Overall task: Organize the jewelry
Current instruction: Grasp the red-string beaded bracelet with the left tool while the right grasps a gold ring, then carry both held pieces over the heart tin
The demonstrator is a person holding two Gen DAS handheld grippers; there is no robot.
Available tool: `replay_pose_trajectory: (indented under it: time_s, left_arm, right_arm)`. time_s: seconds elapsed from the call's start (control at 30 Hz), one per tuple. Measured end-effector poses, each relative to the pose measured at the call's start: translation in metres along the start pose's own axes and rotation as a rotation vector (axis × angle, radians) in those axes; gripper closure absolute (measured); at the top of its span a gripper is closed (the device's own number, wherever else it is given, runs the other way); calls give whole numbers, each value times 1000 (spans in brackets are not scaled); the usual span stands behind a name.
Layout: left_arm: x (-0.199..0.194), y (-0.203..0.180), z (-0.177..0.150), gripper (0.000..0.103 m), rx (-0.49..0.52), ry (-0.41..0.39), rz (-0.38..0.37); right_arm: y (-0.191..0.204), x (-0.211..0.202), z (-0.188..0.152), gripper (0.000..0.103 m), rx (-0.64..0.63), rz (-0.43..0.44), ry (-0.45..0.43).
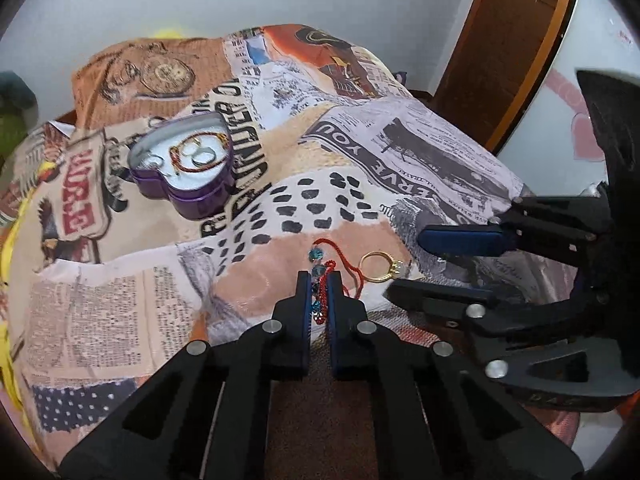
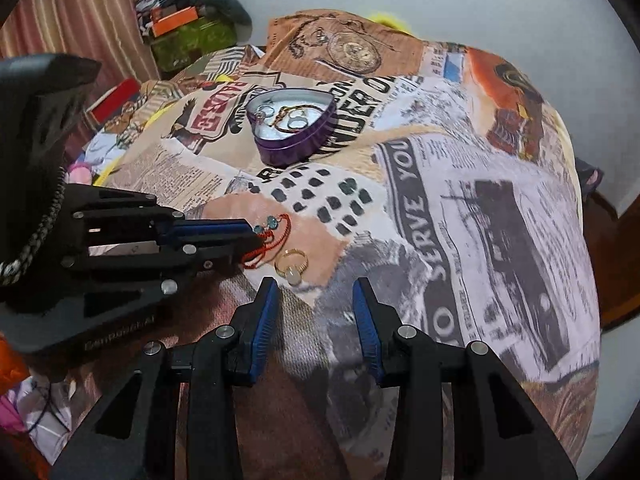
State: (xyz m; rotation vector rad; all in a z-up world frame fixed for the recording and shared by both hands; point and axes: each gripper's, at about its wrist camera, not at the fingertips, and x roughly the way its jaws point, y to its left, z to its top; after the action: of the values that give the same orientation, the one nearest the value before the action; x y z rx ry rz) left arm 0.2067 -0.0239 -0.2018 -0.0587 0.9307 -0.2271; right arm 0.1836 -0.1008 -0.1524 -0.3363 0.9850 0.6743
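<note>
My left gripper is shut on a red thread bracelet with blue-green beads, which lies on the printed cloth; it also shows in the right wrist view. A gold ring with a pale stone lies just right of it, and it shows in the right wrist view too. My right gripper is open and empty, just short of the ring; in the left wrist view it comes in from the right. A purple heart-shaped tin holds rings and a bracelet farther back.
A newspaper-print cloth covers the rounded surface. A wooden door stands at the back right. Clutter with a green bag and a striped curtain lies at the far left.
</note>
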Motion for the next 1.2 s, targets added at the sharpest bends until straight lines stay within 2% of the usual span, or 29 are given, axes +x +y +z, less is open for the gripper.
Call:
replay_pose_trajectory:
  time_s: [0.23,0.33,0.63,1.2]
  left_arm:
    - [-15,7,-6,97,15,-24,51]
    - [-24,13,-4,97,-3,-37,47]
    - [-49,19,5,97,-23,-105,59]
    - [-94,40,37,97,-45,-240,114]
  right_arm:
    - [10,11,10,69,-67,-24,13]
    - [12,12,11,86,-68,-19,12]
    - [13,4,16,86,-39,-12,-2]
    - [17,-39,60,86,-19,-4,-180]
